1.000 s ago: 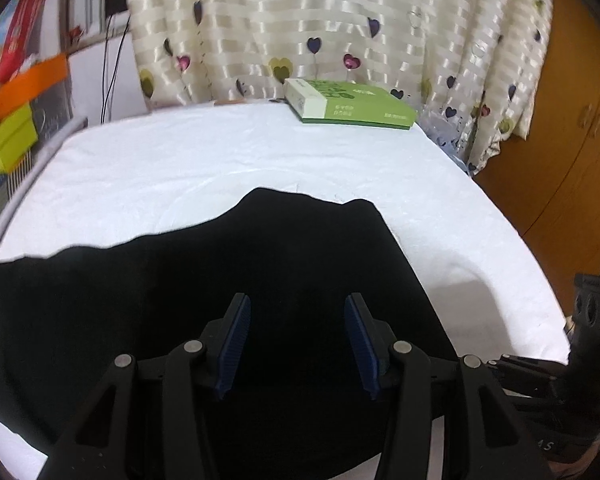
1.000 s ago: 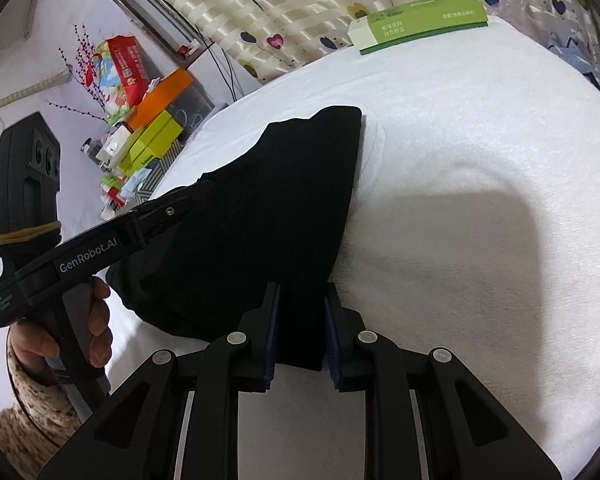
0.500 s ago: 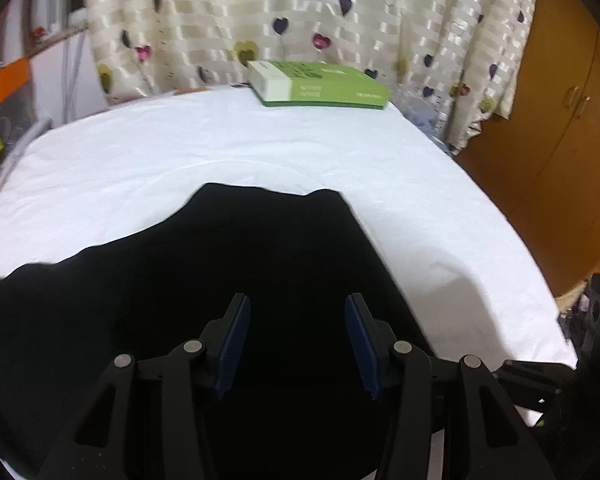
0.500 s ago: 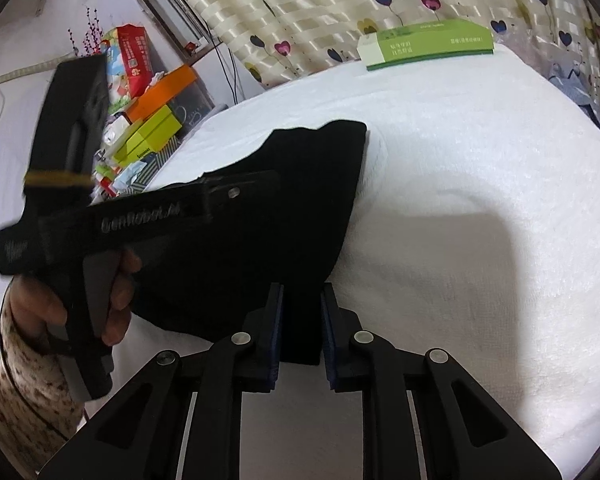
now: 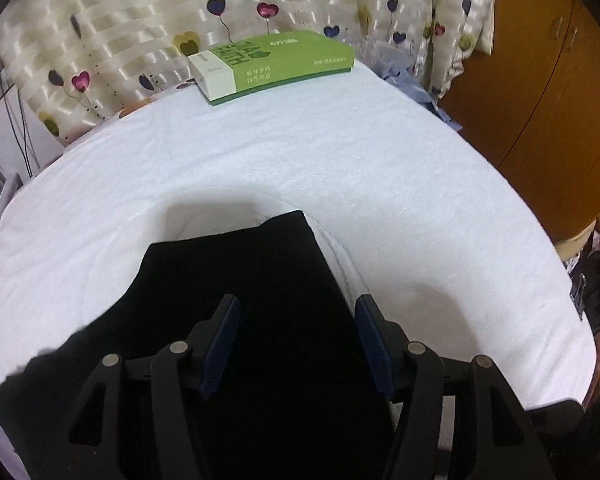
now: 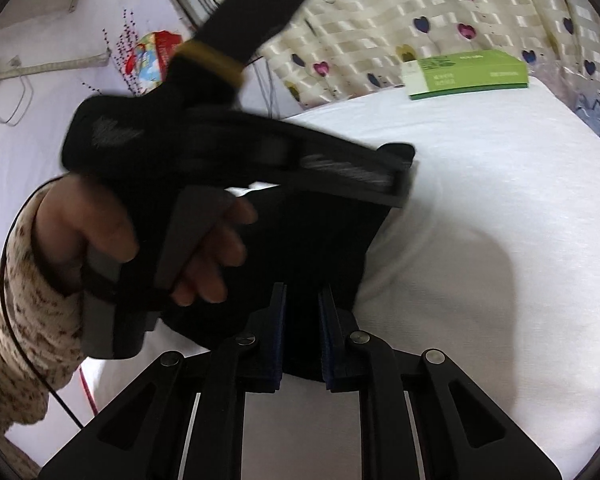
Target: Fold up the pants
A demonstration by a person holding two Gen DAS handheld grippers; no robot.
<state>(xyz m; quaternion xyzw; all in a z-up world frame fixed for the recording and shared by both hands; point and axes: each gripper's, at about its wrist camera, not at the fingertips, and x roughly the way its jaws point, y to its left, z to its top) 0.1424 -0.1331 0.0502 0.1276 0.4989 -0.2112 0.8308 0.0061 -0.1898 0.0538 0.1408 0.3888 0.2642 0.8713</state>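
The right gripper (image 6: pixel 302 336) has its blue-padded fingers (image 6: pixel 278 332) drawn close together on a fold of the black pants (image 6: pixel 332 248), pinching the near edge of the cloth between the pads. From that pinch the dark fabric runs away from the camera and to the left across the white towel (image 6: pixel 500 184) that covers the bench, ending in a squared far corner.

The left gripper (image 5: pixel 296 344) holds its fingers (image 5: pixel 222 340) spread wide with nothing between the pads; they hover over the pants (image 5: pixel 260 280), which fill the lower middle of the left wrist view, with a straight right edge and a far corner lying on the towel (image 5: pixel 340 152). Whether the pads touch the cloth cannot be told.

In the right wrist view the left gripper body (image 6: pixel 236 152) appears blurred above the pants, held by the person's left hand (image 6: pixel 204 256) in a speckled knit sleeve (image 6: pixel 24 312).

Farther out, a green and white box (image 5: pixel 272 64) lies at the far edge of the bench, well apart from the pants. Behind it hangs a cream curtain (image 5: pixel 140 20) printed with hearts, and a wooden cabinet (image 5: pixel 552 92) stands on the right.
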